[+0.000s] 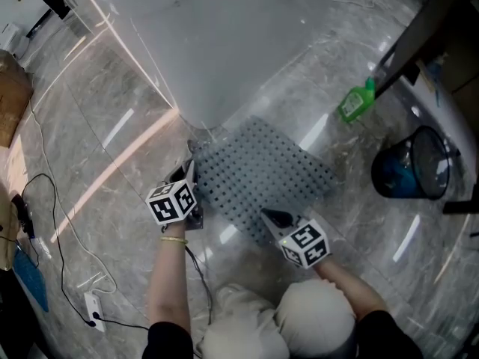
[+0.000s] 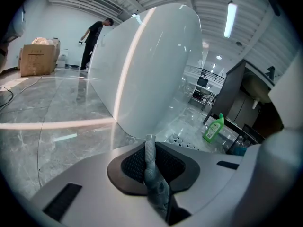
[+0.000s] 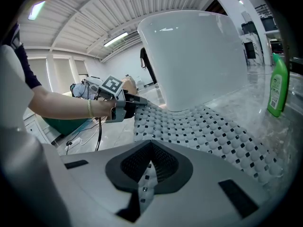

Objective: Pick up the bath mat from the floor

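A grey perforated bath mat (image 1: 262, 174) lies spread in front of the white bathtub (image 1: 217, 43), lifted at its near edge. My left gripper (image 1: 190, 172) is shut on the mat's near left corner; in the left gripper view a pinched fold of the mat (image 2: 150, 167) stands up between the jaws. My right gripper (image 1: 271, 217) is shut on the near right corner, and in the right gripper view the bath mat (image 3: 208, 126) stretches away from the jaws to the left gripper (image 3: 137, 102) across from it.
A green bottle (image 1: 358, 100) stands on the marble floor at the right, beside a dark bin (image 1: 410, 164). A dark cabinet (image 1: 426, 28) fills the far right. A cable (image 1: 52, 223) and power strip (image 1: 93, 309) trail at the left near a cardboard box (image 1: 11, 96).
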A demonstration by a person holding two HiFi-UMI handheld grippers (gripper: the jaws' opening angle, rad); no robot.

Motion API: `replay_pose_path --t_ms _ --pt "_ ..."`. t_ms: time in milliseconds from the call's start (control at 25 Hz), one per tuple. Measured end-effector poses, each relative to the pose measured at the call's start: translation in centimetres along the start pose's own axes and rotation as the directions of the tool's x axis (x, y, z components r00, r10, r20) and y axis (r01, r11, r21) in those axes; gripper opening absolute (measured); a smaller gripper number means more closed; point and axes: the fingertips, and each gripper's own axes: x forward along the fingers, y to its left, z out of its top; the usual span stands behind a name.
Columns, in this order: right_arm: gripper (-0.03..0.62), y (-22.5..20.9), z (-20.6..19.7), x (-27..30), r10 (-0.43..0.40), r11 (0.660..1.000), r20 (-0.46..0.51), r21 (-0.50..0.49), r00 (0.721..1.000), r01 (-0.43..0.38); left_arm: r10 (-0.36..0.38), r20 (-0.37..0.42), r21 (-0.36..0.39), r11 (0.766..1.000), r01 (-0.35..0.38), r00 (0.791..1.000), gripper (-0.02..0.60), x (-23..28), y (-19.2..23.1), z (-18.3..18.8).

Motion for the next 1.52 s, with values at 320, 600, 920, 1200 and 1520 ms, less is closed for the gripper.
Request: replay_pose_path --t_ms 320,600,920,1200,1520 --pt "0.011 0.5 0.7 -0.6 -0.009 1.0 -0.008 0.004 1.0 0.009 -0.023 0.014 0.006 1.0 0.023 1.0 0.04 -1.1 -2.1 1.2" --pt "0.011 1.4 3.4 -3.1 -0.028 0.997 -0.002 0.066 1.0 0.028 -0.033 0.003 0.007 0.999 0.033 0.999 0.038 -3.5 -5.1 2.5" --pt "0.011 3.6 8.3 -8.7 -0.052 0.991 -0.01 0.12 0.999 0.053 -0.084 -0.061 0.062 0.994 0.088 0.995 0.035 -8.3 -11.2 4.5" --pt "0.011 7.0 15.1 -14.4 -0.049 0.991 -0.01 0.12 0.999 0.05 -0.154 -0.118 0.087 0.983 0.165 0.981 0.035 -13.7 -17.8 8.1" --pt "0.011 10.0 23.4 -22.1 -0.088 0.984 -0.016 0.155 0.996 0.09 -0.206 -0.162 0.081 0.972 0.221 0.965 0.034 -21.2 -24.4 13.7"
